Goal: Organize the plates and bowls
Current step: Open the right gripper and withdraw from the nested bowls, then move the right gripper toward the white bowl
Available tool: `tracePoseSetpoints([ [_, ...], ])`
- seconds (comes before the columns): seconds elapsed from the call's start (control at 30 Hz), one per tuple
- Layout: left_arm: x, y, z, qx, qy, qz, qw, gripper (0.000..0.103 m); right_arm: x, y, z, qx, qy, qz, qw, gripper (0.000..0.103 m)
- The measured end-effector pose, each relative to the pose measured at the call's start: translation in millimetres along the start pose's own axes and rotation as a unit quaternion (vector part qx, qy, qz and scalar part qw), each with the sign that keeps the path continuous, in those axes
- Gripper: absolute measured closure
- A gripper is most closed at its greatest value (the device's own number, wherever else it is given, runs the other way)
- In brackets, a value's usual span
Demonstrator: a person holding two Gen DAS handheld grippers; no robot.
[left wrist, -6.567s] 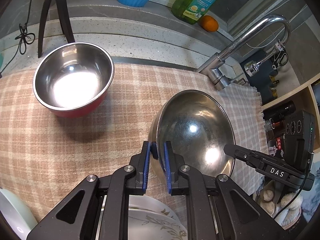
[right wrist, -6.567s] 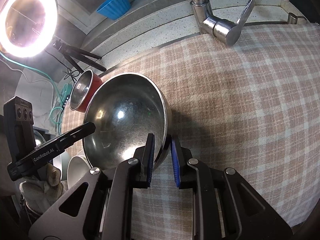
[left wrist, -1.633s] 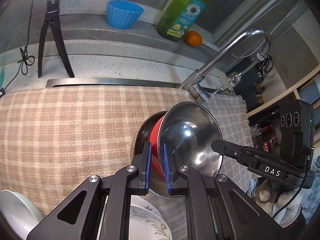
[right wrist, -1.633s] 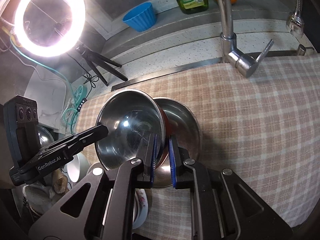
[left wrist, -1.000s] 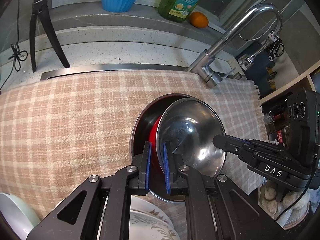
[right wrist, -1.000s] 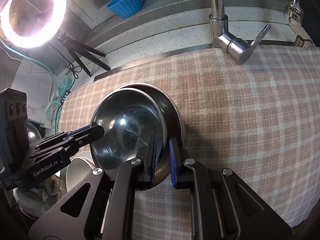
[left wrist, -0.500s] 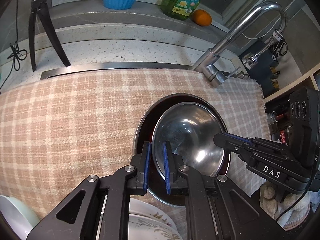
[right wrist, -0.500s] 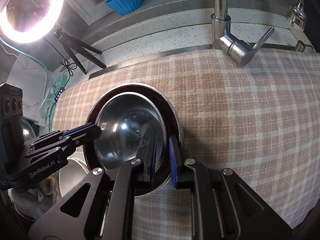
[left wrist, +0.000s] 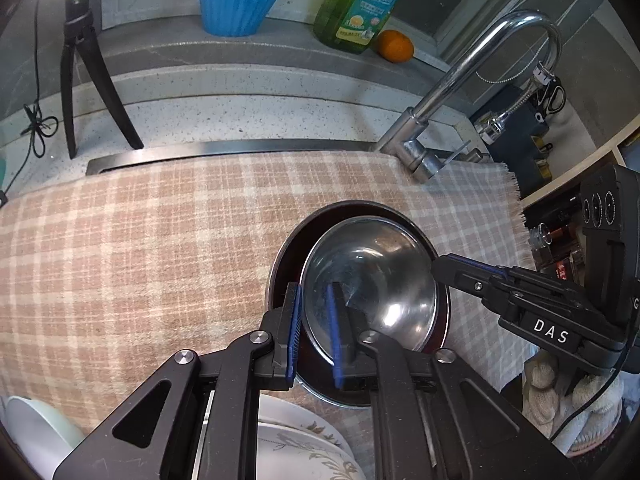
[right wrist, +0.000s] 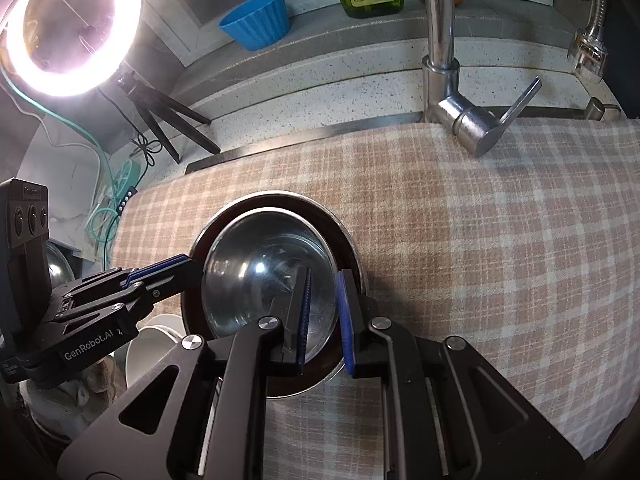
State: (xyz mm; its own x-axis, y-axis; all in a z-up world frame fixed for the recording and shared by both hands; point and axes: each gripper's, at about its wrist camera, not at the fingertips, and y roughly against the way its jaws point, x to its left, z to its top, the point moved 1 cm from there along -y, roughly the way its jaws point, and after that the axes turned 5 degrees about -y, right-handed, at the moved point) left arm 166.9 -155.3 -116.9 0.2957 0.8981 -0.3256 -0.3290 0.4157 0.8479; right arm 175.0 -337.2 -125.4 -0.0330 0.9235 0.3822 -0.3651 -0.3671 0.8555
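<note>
The small steel bowl sits nested inside the larger steel bowl on the checked cloth. It shows too in the right wrist view, within the larger bowl's rim. My left gripper straddles the small bowl's near rim with its blue pads slightly apart. My right gripper straddles the opposite rim, pads slightly apart too. Each gripper shows in the other's view, at the bowl's side.
A faucet stands behind the cloth. A blue cup, soap bottle and orange sit on the ledge. A patterned plate and pale bowl lie below my left gripper. A ring light stands left.
The small bowl came down from a tilt and settled level inside the larger bowl. Both grippers' pads have parted a little from its rim.
</note>
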Motion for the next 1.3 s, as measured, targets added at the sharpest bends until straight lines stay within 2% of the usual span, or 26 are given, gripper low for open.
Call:
tracePoseSetpoints([
  [0.07, 1, 6, 0, -0.006, 0.001, 0.000, 1.0000, 0.089, 3, 7, 0, -0.008, 0.001, 0.008, 1.000, 0.068],
  [0.13, 4, 13, -1, -0.013, 0.004, -0.001, 0.9999, 0.089, 7, 13, 0, -0.016, 0.005, 0.014, 1.000, 0.054],
  [0.23, 10, 23, -2, -0.020, 0.012, -0.003, 0.9997, 0.088, 17, 21, -1, -0.027, 0.018, 0.020, 0.999, 0.048],
  [0.3, 15, 31, -5, -0.025, 0.019, -0.007, 0.9995, 0.072, 23, 26, -2, -0.029, 0.022, 0.028, 0.999, 0.042],
  [0.37, 20, 40, -8, -0.033, 0.023, -0.005, 0.9992, 0.065, 32, 29, -5, -0.030, 0.030, 0.039, 0.998, 0.037],
  [0.47, 30, 54, -17, -0.043, 0.034, 0.002, 0.9985, 0.055, 47, 34, -10, -0.032, 0.048, 0.045, 0.997, 0.036],
  [0.6, 45, 74, -31, -0.057, 0.047, 0.013, 0.9972, 0.055, 65, 36, -15, -0.031, 0.064, 0.057, 0.996, 0.030],
  [0.77, 64, 101, -50, -0.078, 0.066, 0.032, 0.9943, 0.055, 95, 35, -22, -0.030, 0.097, 0.064, 0.993, 0.030],
  [0.9, 81, 119, -67, -0.089, 0.083, 0.046, 0.9915, 0.055, 120, 30, -27, -0.019, 0.117, 0.085, 0.989, 0.030],
  [1.17, 131, 149, -115, -0.100, 0.149, 0.076, 0.9808, 0.055, 163, 15, -39, 0.006, 0.152, 0.114, 0.982, 0.030],
  [1.3, 155, 157, -139, -0.103, 0.187, 0.079, 0.9737, 0.055, 188, 2, -46, 0.021, 0.175, 0.122, 0.977, 0.030],
])
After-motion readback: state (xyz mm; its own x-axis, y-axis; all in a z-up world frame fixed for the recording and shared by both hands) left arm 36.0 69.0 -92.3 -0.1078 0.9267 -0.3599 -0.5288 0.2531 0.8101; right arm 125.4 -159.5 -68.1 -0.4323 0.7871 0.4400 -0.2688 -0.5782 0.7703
